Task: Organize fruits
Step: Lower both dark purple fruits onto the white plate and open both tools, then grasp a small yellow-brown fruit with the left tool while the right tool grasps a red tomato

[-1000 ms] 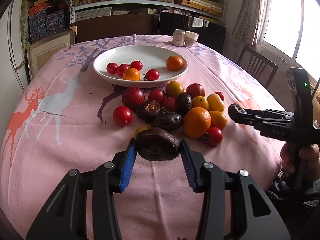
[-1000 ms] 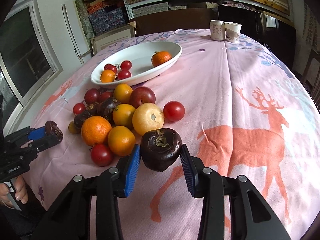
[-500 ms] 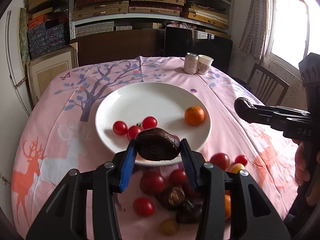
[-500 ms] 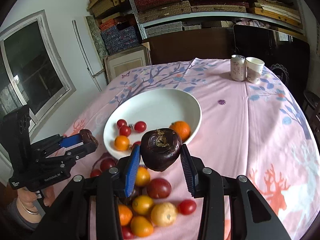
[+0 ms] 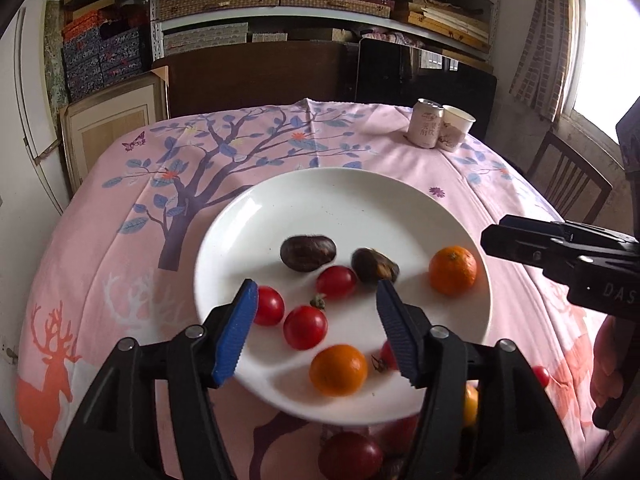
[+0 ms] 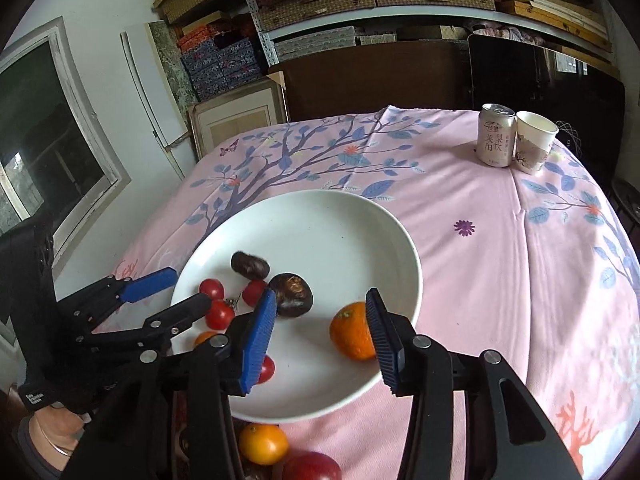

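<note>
A white plate [image 5: 344, 196] holds two dark brown fruits [image 5: 308, 253] [image 5: 374, 266], several red cherry tomatoes [image 5: 305, 327] and two oranges [image 5: 453, 269] [image 5: 338, 369]. My left gripper [image 5: 314, 336] is open and empty above the plate's near side. My right gripper [image 6: 320, 338] is open and empty over the plate [image 6: 320, 220], with a dark fruit [image 6: 291, 300] and an orange [image 6: 352, 336] below it. The left gripper also shows in the right wrist view [image 6: 168, 296], and the right gripper's fingers [image 5: 520, 240] show at the right of the left wrist view.
More fruit lies on the pink tablecloth in front of the plate: an orange [image 6: 263, 443] and a red fruit [image 5: 350, 455]. A can [image 6: 495, 135] and a paper cup [image 6: 534, 142] stand at the far right. A chair [image 5: 568, 184] stands beside the table.
Both grippers moved forward over the plate and opened. The two dark fruits they held now lie in the plate.
</note>
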A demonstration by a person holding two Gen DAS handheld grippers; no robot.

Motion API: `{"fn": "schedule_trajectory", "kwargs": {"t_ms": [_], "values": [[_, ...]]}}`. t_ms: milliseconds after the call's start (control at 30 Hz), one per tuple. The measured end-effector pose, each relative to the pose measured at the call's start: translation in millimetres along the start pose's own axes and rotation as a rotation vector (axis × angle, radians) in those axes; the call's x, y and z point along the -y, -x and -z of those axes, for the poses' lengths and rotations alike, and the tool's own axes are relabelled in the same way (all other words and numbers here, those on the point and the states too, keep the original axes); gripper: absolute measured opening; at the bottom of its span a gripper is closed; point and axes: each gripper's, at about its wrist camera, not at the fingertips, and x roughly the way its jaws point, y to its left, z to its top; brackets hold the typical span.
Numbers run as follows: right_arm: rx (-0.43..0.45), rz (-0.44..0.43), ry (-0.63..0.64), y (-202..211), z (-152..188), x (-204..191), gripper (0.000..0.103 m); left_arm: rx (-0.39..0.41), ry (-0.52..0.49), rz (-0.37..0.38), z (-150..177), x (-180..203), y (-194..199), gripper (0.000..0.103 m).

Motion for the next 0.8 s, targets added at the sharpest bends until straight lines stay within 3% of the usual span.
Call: {"fn": "schedule_trajectory", "kwargs": {"t_ms": [233, 467, 533, 600, 633, 700, 800], "values": [[0.021, 0.005, 0.011, 57, 74, 12, 0.047, -0.038, -0.12, 0.042, 79, 20, 64, 0.066], [0.003, 0.023, -0.032, 83, 136, 30, 0.047, -0.121, -0.17, 0.019, 142, 27, 74, 0.066], [-0.001, 0.03, -0.042, 84, 145, 33, 0.047, -0.139, -0.176, 0.013, 148, 31, 68, 0.062], [-0.015, 0.022, -0.065, 83, 149, 36, 0.047, -0.154, -0.19, -0.005, 151, 36, 61, 0.049], [-0.022, 0.021, -0.072, 83, 150, 37, 0.047, -0.163, -0.191, 0.003, 151, 38, 57, 0.044], [-0.023, 0.031, -0.068, 84, 151, 36, 0.047, -0.169, -0.183, 0.042, 148, 41, 55, 0.026], [-0.022, 0.051, -0.066, 86, 151, 39, 0.047, -0.144, -0.177, 0.043, 149, 43, 58, 0.026]]}}
